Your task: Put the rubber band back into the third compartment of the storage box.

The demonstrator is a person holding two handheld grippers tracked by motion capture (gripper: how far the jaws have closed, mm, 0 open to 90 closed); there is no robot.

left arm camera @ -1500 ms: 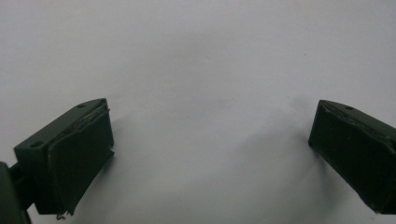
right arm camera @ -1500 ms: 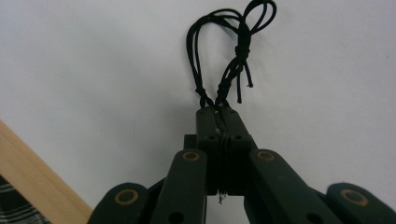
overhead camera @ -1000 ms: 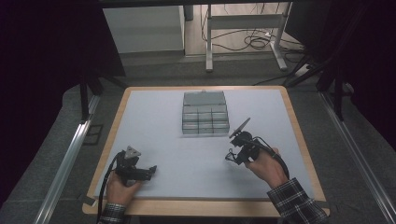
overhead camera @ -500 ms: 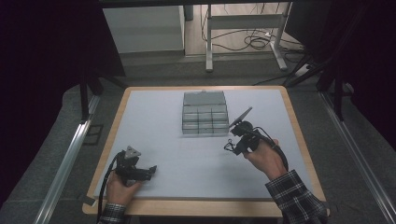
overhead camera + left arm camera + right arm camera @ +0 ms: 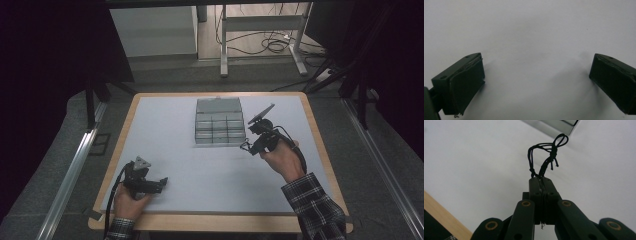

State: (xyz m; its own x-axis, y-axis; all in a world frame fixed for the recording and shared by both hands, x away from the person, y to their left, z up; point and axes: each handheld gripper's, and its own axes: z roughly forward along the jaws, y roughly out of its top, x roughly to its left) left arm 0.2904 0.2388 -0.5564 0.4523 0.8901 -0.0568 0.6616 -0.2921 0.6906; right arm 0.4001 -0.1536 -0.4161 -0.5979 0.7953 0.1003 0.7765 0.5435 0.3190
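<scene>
Grey compartment box (image 5: 219,121), lid open

Thin black knotted cord (image 5: 546,157), looped at top; pinched in right gripper (image 5: 541,180), just beside compartment box (image 5: 219,121).

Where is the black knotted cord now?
The black knotted cord is pinched in the right gripper, held above the white table, just beside the grey compartment box.

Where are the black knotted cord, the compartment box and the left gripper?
black knotted cord (image 5: 549,155), right gripper view, on its knot.
compartment box (image 5: 219,125), high view, on its middle compartments.
left gripper (image 5: 536,85), left gripper view, midway between its open jaws.
</scene>
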